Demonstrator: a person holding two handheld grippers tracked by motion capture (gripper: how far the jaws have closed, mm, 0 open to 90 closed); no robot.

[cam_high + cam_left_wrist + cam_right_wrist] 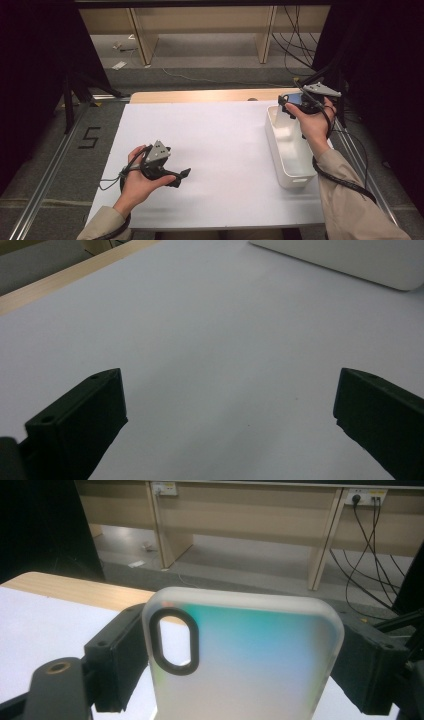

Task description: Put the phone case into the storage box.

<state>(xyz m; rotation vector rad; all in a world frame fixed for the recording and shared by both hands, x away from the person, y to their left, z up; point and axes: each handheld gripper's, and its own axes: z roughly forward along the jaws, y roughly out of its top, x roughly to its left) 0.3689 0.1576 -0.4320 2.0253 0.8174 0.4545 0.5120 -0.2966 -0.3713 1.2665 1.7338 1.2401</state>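
Note:
A frosted phone case (250, 655) with a teal-to-white sheen and a black-ringed camera cutout stands upright between the jaws of my right gripper (240, 665), which is shut on its two long sides. In the high view that right gripper (295, 102) hovers over the far end of the white bin (289, 150), and the phone case (296, 98) shows as a small blue patch. My left gripper (181, 176) rests low over the white sheet at front left, jaws wide apart with nothing between them. Its fingertips (95, 415) frame bare white sheet.
The white sheet (215, 150) covers the table, with a wooden strip (200, 95) along its far edge. The bin stands at the right side. Beyond the table are wooden furniture legs (142, 40), cables (295, 45) and dark curtains.

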